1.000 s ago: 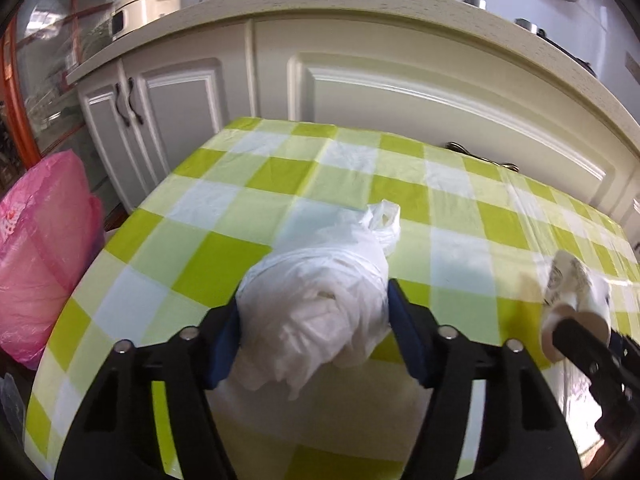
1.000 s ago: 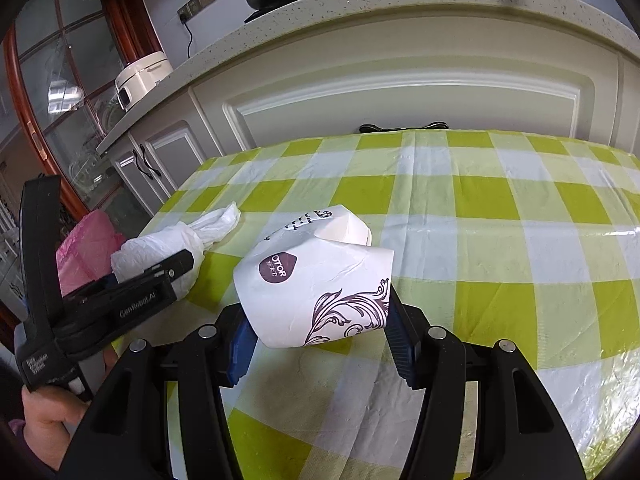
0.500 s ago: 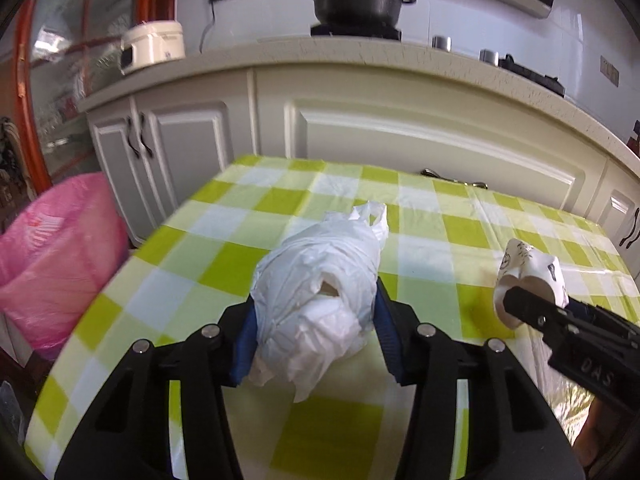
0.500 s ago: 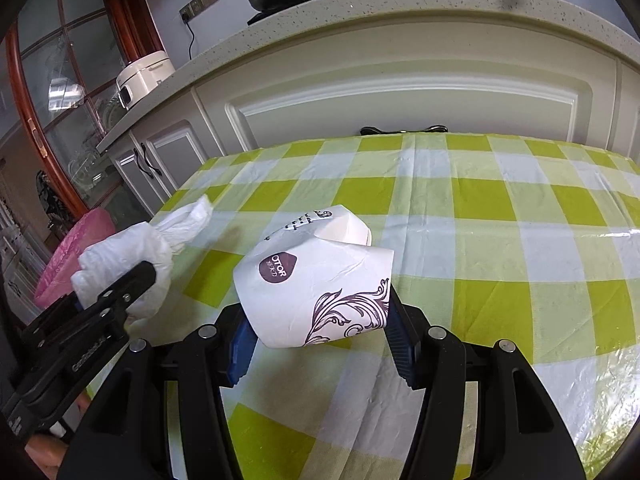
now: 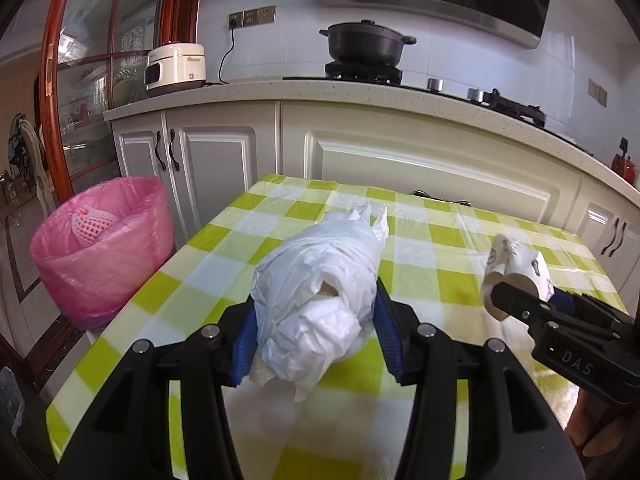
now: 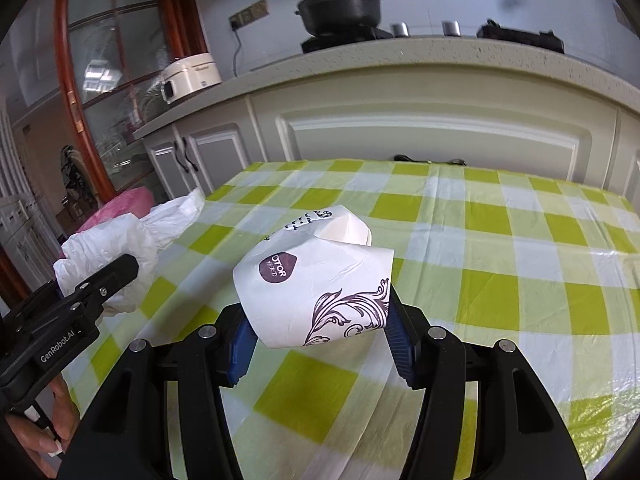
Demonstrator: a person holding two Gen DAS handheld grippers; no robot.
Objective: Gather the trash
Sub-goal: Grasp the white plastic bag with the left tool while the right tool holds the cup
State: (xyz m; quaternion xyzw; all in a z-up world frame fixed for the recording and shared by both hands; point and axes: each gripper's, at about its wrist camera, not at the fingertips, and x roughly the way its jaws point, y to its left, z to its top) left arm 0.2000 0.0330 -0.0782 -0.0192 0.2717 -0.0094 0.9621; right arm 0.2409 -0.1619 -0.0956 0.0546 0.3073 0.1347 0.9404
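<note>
Black gripper frames, silver screws, blue ribbed fingers (image 5: 386, 332); white "GenRobot.AI" and "DAS" lettering.

1. Crumpled white plastic bag (image 5: 320, 304), bunched into a lump, gripped between blue pads above the green-checked table
2. Crushed white paper cup (image 6: 320, 284) with purple scrollwork, lying sideways, gripped likewise
3. Pink-lined trash bin (image 5: 104, 248) beside the table, holding a pink foam net

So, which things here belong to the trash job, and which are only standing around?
Belong to the job:
- white plastic bag, in the left gripper
- crushed paper cup, in the right gripper
- pink-lined bin

Standing around:
- rice cooker
- black pot
</note>
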